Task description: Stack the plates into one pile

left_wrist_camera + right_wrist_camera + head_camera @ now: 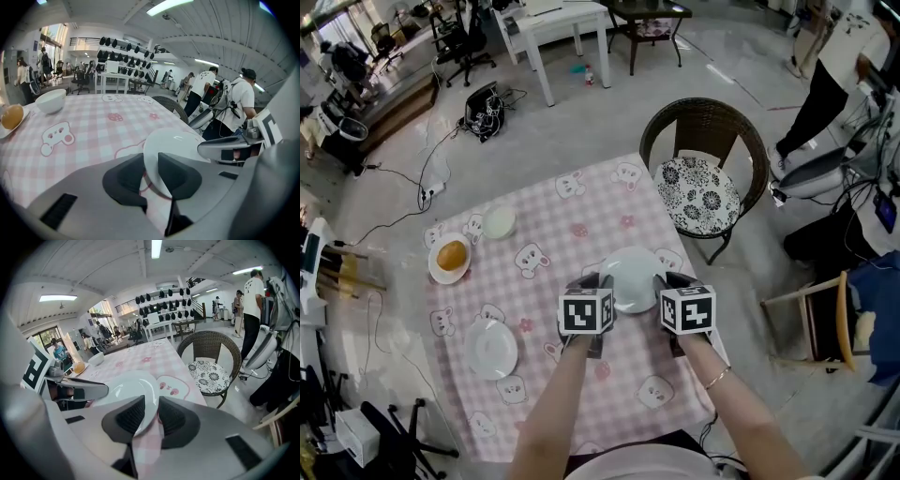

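A white plate [630,274] is near the right edge of the pink checked table [544,394], held from both sides. My left gripper [600,283] is shut on its left rim; in the left gripper view that rim [154,159] runs between the two dark pads. At the plate's right rim, my right gripper [667,281] is shut too, and the right gripper view shows the plate [129,390] tilted, its edge between the pads. A second empty white plate [492,349] lies at the front left. Further back, a plate with an orange bun [451,258] stands on the left.
A small white bowl [499,222] sits behind the bun plate. A wicker chair [703,187] with a patterned cushion stands right of the table. A wooden chair [825,323] stands at the far right. People stand at the back right. Cables lie on the floor at the left.
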{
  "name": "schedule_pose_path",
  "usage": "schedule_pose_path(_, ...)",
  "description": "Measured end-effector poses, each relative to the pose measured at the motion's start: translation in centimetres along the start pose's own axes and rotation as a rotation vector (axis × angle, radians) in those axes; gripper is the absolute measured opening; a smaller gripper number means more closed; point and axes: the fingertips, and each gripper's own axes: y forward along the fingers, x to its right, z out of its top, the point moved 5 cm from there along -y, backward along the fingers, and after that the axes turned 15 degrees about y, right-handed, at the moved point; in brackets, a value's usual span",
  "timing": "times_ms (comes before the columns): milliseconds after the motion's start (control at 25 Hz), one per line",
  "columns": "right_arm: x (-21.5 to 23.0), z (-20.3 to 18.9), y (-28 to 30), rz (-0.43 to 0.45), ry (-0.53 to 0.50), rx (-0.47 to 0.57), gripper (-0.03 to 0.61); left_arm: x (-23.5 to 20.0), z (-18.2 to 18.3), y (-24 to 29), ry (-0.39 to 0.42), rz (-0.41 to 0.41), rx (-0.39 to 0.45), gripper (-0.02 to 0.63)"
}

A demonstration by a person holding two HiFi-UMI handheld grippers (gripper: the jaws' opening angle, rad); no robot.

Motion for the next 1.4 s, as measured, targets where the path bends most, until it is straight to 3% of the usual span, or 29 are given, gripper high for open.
schedule_pose_path(240,-0.5,-0.3,-0.5,0.025,0.077,0.031,0.083,0.1,-0.6,-1.2,-0.027,0.015,0.015,0.108)
schedule_pose_path(800,-4.5,-1.9,-2.8,0.102,0.053,0.029,0.074,-0.6,-1.8,-7.8,-0.058,0.122,0.095,0.077)
schedule_pose_path(1400,-18.3,-8.1,-4.3,0.253,-0.103,-0.042,0.072,-6.7,-10.3,-20.8,-0.170,0.285,0.141,0.074)
